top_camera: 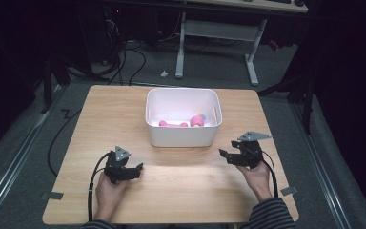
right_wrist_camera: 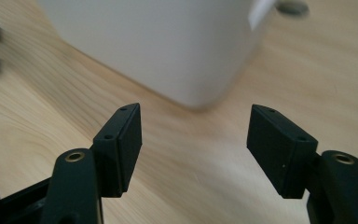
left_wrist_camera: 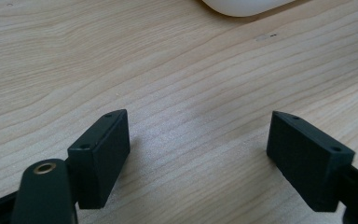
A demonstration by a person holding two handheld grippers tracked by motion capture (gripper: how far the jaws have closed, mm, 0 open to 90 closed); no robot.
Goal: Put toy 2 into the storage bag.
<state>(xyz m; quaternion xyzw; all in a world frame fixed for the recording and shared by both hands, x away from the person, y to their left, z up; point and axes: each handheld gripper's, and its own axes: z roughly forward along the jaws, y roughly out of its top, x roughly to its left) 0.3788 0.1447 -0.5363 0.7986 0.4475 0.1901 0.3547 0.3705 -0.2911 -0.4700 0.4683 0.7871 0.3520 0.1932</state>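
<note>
Here both tools rest low over the wooden table [top_camera: 171, 191], empty and spread: the left gripper [left_wrist_camera: 198, 149] has its two black jaws wide apart with bare wood grain between them, and the right gripper [right_wrist_camera: 193, 140] likewise stands agape, nothing held, its jaws framing a near corner of the white plastic bin [right_wrist_camera: 168, 46]. In the high view the left gripper [top_camera: 132, 171] sits near the table's front left, held by the person's left hand [top_camera: 108, 191], and the right gripper [top_camera: 225, 155] lies just off the bin's front right corner, in the right hand [top_camera: 257, 176]. The bin [top_camera: 183, 136] stands upright at the middle of the table, a little towards the far edge, well apart from the left tool and near the right one. Inside it, against the front wall, lie pink toys [top_camera: 196, 121], one rounded and the others smaller; their exact kind is too small to tell. The bin looks light and stiff, with smooth, slightly slippery walls and a rolled rim; I judge that the rim is the best place to pinch, or one wall at each side for a two-handed lift. The pink pieces seem small and light, perhaps soft, and would likely roll, so a grip across the widest rounded part should hold best.
</note>
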